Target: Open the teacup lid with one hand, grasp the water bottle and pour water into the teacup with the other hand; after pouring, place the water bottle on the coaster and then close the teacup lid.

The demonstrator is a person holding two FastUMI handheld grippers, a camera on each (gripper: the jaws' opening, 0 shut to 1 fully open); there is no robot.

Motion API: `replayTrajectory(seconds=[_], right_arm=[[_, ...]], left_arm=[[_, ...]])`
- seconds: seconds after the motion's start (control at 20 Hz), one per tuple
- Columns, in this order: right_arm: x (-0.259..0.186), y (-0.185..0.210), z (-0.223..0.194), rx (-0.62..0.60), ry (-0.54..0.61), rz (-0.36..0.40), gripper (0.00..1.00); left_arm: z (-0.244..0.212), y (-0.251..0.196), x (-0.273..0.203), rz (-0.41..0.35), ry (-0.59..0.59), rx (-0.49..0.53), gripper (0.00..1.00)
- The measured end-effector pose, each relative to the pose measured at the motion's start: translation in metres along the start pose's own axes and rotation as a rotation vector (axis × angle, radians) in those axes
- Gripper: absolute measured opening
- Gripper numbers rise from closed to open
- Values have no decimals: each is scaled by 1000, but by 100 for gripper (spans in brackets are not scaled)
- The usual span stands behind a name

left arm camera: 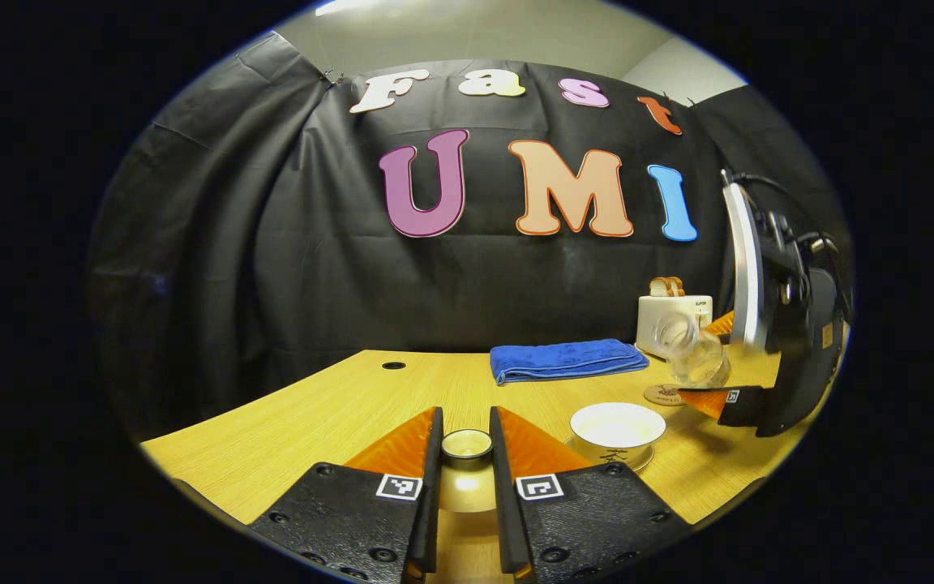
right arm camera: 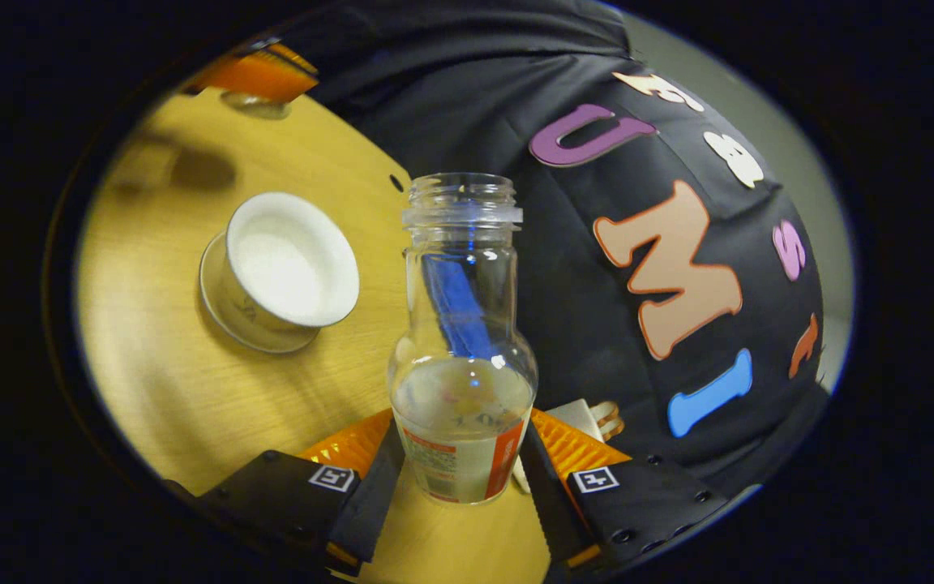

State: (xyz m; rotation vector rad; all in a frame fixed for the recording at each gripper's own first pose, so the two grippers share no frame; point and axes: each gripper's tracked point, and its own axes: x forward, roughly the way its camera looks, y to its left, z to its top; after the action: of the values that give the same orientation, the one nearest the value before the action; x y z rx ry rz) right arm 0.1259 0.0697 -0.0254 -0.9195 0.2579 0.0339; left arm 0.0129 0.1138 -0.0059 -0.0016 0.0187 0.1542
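Note:
In the left gripper view my left gripper (left arm camera: 465, 418) is shut on the knob of the teacup lid (left arm camera: 467, 487), holding it above the table. To its right the white teacup (left arm camera: 617, 426) stands uncovered on its saucer. Beyond the cup, my right gripper (left arm camera: 706, 389) holds the clear water bottle (left arm camera: 690, 353) tilted, just above the round coaster (left arm camera: 666, 395). In the right gripper view the right gripper (right arm camera: 460, 430) is shut on the capless bottle (right arm camera: 463, 349), which has a little water in its lower part. There the teacup (right arm camera: 289, 268) lies to the left of the bottle's mouth, apart from it.
A folded blue towel (left arm camera: 568, 359) lies at the back of the wooden table (left arm camera: 313, 414). A white toaster (left arm camera: 674, 316) with bread slices stands at the back right. The left gripper (right arm camera: 260, 77) with the lid shows far off in the right gripper view.

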Motion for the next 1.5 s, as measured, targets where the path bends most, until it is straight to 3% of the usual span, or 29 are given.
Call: replayTrajectory(seconds=[0.3, 0.45, 0.7, 1.0, 1.5], right_arm=[[20, -43, 3, 449, -14, 2, 80], [36, -58, -17, 535, 7, -52, 81], [62, -55, -34, 731, 40, -41, 83], [83, -50, -49, 802, 67, -61, 80], [94, -42, -66, 861, 101, -65, 82]], left_arm=[[0, 0, 1, -3, 1, 0, 27], [0, 0, 1, -3, 1, 0, 28], [0, 0, 1, -4, 0, 0, 28], [0, -1, 2, -4, -1, -1, 28], [0, 1, 0, 0, -1, -1, 28]])
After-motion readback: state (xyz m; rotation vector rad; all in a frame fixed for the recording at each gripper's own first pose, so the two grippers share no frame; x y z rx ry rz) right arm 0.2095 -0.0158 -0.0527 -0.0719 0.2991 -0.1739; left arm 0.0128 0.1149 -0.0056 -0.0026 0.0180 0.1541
